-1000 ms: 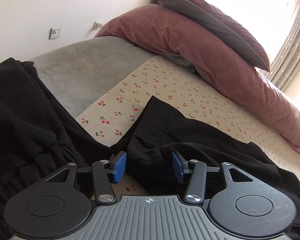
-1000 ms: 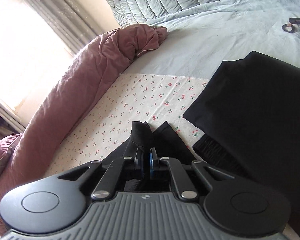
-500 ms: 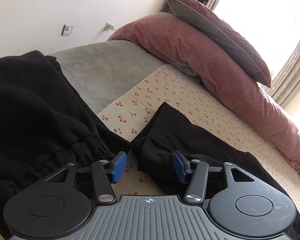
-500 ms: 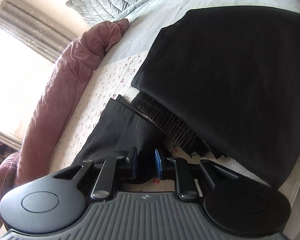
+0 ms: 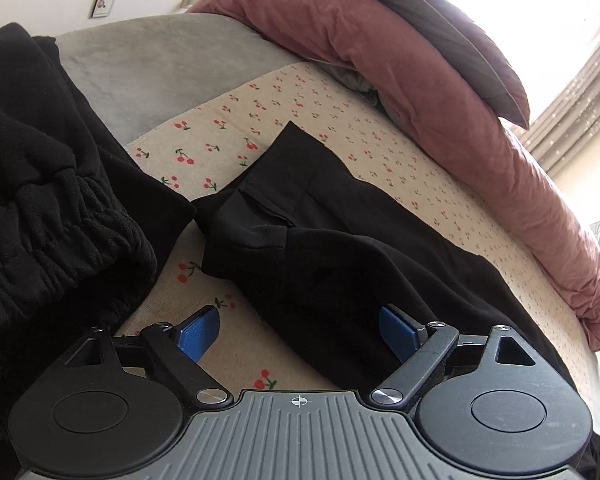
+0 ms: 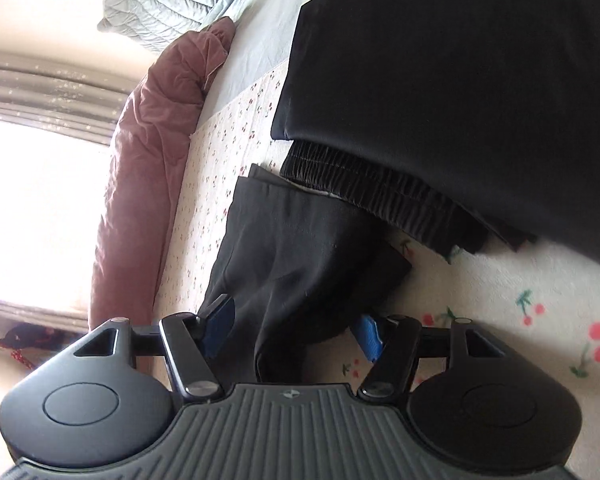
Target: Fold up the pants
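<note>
The folded black fabric pants [image 5: 340, 248] lie on the cherry-print cream sheet [image 5: 236, 344] of the bed, just beside a second black garment with a gathered waistband [image 6: 364, 184]. Both the left gripper [image 5: 298, 330] and right gripper [image 6: 296, 330] have just spread their blue-padded fingers [image 5: 199, 330], released, straddling the cloth

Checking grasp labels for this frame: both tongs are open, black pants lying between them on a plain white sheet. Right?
Not quite. The sheet is not plain white: it is cream with a small red cherry print, clear in the left wrist view. The rest holds: the left tongs and right tongs stand open, having just been opening, with the black pants lying between them unpinched.
</note>
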A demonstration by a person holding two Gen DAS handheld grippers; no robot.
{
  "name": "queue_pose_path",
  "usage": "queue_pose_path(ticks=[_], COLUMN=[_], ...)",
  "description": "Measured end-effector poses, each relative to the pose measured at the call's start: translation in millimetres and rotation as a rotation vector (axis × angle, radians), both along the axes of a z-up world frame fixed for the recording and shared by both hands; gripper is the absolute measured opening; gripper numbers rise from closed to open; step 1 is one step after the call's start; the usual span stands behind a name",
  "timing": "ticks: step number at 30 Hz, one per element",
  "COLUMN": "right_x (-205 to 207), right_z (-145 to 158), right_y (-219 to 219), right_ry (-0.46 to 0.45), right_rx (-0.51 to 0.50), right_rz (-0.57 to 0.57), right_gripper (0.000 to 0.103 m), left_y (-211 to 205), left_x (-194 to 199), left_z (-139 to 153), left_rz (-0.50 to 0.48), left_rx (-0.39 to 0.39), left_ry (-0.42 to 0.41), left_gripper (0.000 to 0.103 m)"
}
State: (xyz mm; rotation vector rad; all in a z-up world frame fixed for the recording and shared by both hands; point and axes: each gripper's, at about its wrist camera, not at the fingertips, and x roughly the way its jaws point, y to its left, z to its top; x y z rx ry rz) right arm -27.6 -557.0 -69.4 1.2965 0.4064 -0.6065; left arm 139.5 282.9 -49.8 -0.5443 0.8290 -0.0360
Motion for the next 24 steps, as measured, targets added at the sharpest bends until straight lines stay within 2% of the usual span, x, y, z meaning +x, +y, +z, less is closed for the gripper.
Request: queue_pose_path(ticks=[1, 2, 3, 4, 5, 6, 8, 9, 10, 11, 14, 16, 18, 20, 21, 22, 23, 24], right_x=[14.4, 26.1, 30.4, 29.7, 22.8, 17.5, 10.5, 11.3, 14.3, 16.0, 11.2, 5.9, 7.3, -3.2, -5.3, -4.8, -2.2, 0.0], right_z=[6.6, 15.6, 28.7, 43.9, 64.0, 78.9, 95.0, 92.1, 84.1, 67.7, 23.7, 21.0, 29.6, 44.8, 51.3, 57.4, 61.4, 63.1], right_y=[-2.4, -1.6, 1.9, 7.0, 16.2, 26.4, 46.3, 50.4, 49.8, 42.8, 22.1, 29.7, 37.6, 44.0, 46.6, 47.7, 47.4, 46.1], right_ry=[0.057, 0.118, 0.132, 0.098, 0.048, 0.038, 0.095, 0.147, 0.2, 0.25, 0.302, 0.272, 0.291, 0.269, 0.261, 0.273, 0.312, 0.372], right_rx=[-0.055, -0.114, -0.183, -0.256, -0.345, -0.432, -0.609, -0.645, -0.645, -0.596, -0.417, -0.454, -0.492, -0.53, -0.557, -0.598, -0.625, -0.634], right_rz=[0.032, 0.06, 0.059, 0.063, 0.072, 0.082, 0.112, 0.123, 0.137, 0.149, 0.132, 0.118, 0.118, 0.098, 0.092, 0.091, 0.093, 0.088], right_gripper=[0.014, 0.0, 0.0, 0.0, 0.0, 0.0, 0.0, 0.0, 0.0, 0.0, 0.0, 0.0, 0.0, 0.0, 0.0, 0.0, 0.002, 0.02], left_y=[0.9, 0.8, -0.5, -2.4, -3.7, -4.2, -7.5, -7.9, -7.4, -6.2, -3.8, -4.3, -4.3, -3.2, -3.0, -3.4, -4.1, -4.7], left_x=[4.4, 6.1, 6.0, 6.4, 5.9, 3.9, 3.1, 3.5, 3.7, 4.3, 5.7, 3.9, 2.0, -1.7, -3.9, -6.7, -11.9, -18.1], left_z=[-4.9, -8.3, -9.5, -10.3, -11.4, -11.9, -12.0, -12.1, -12.1, -11.7, -10.7, -9.4, -7.1, -2.4, 1.4, 6.3, 14.5, 23.3], left_rz=[0.034, 0.077, 0.11, 0.109, 0.102, 0.106, 0.089, 0.082, 0.082, 0.083, 0.082, 0.075, 0.067, 0.063, 0.057, 0.055, 0.052, 0.054], left_rx=[0.004, 0.02, 0.048, 0.065, 0.058, 0.052, 0.085, 0.097, 0.095, 0.088, 0.076, 0.092, 0.114, 0.119, 0.116, 0.12, 0.136, 0.151], left_ry=[0.004, -0.003, -0.017, -0.021, -0.023, -0.029, -0.038, -0.039, -0.037, -0.035, -0.029, -0.026, -0.024, -0.014, -0.007, -0.002, -0.009, -0.03], left_gripper=[0.085, 0.08, 0.06, 0.044, 0.04, 0.038, 0.038, 0.038, 0.038, 0.038, 0.038, 0.038, 0.04, 0.042, 0.047, 0.058, 0.063, 0.068])
